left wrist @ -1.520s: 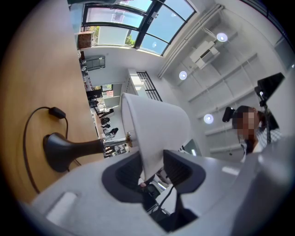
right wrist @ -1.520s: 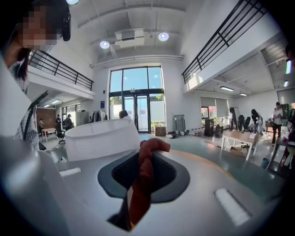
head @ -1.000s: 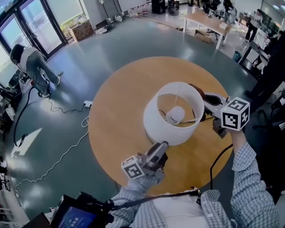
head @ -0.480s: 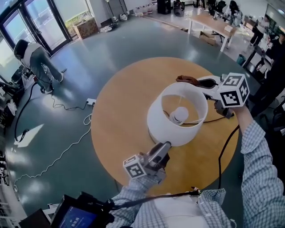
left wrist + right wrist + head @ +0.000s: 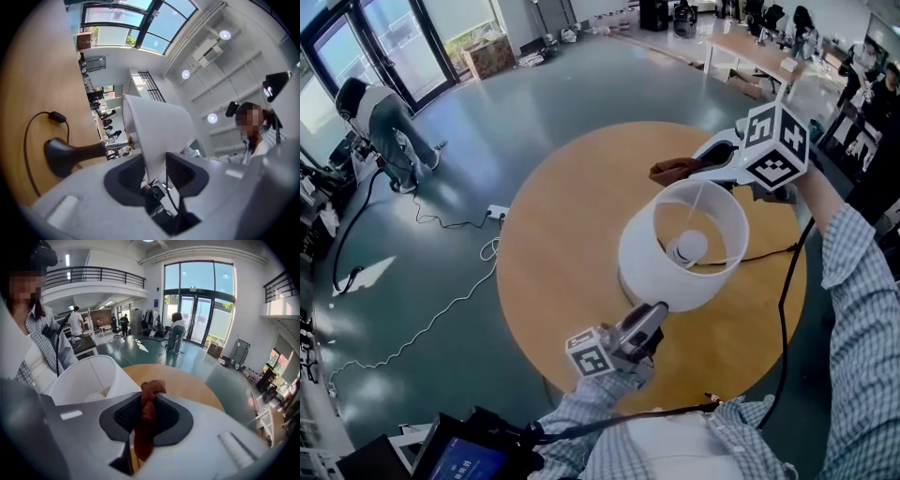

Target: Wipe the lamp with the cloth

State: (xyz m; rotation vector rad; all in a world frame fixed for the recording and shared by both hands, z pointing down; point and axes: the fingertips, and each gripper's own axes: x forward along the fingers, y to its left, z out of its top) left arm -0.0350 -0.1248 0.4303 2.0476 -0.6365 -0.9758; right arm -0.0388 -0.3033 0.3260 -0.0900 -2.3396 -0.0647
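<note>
The lamp's white shade [image 5: 661, 270] stands mid-table, its bulb [image 5: 687, 247] visible from above. My left gripper [image 5: 651, 311] is shut on the shade's near lower rim; in the left gripper view the shade wall [image 5: 157, 129] runs between the pads of the left gripper [image 5: 157, 171], and the dark lamp base [image 5: 58, 157] lies to the left. My right gripper [image 5: 698, 165] is above the shade's far rim, shut on a brown cloth [image 5: 673, 171]. The cloth [image 5: 149, 397] sticks out past the pads of the right gripper [image 5: 147, 414], beside the shade [image 5: 89, 376].
The round wooden table [image 5: 553, 244] carries the lamp's black cord [image 5: 766, 251] on its right side. A power strip [image 5: 497, 212] with a white cable lies on the floor at the left. A person [image 5: 386, 122] bends over at far left. A screen [image 5: 464, 455] sits at the bottom edge.
My right gripper has carried the cloth from the shade's right side up and round to its far rim, rolling as it went. The left gripper has kept its hold on the shade.
</note>
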